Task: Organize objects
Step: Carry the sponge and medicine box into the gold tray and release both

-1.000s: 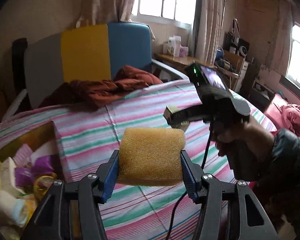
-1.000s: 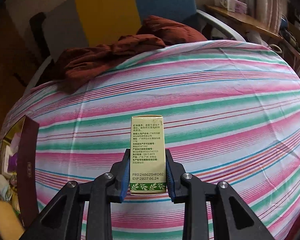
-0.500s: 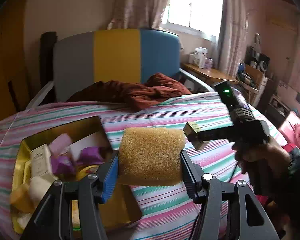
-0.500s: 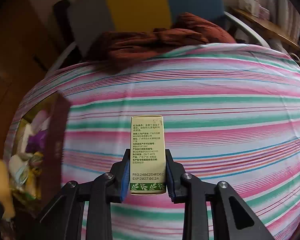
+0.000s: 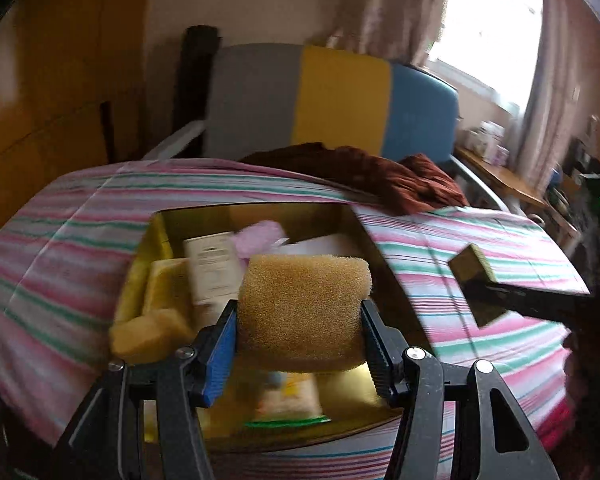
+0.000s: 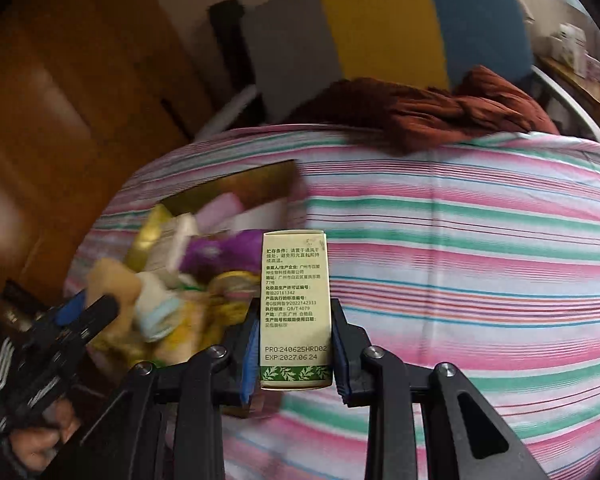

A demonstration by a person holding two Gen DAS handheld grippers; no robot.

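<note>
My left gripper [image 5: 300,330] is shut on a yellow-brown sponge [image 5: 302,312] and holds it above the open gold box [image 5: 374,240], which holds several small items. My right gripper [image 6: 294,344] is shut on a small green-and-cream carton [image 6: 294,304], held upright above the striped bedspread, just right of the gold box [image 6: 236,192]. In the left wrist view the right gripper with the carton [image 5: 474,276] shows at the right. In the right wrist view the left gripper with the sponge [image 6: 108,280] shows at the lower left.
The striped bedspread [image 6: 480,264] covers the bed. A dark red cloth [image 5: 380,176] lies at the far edge by a grey, yellow and blue headboard [image 5: 332,100]. A wooden cabinet [image 6: 60,100] stands to the left. A cluttered desk [image 5: 500,168] stands by the window.
Both grippers have swung left toward the gold box. The sponge now hangs over the box's opening, and the carton has come close to the box's right side. Both grips are unchanged.
</note>
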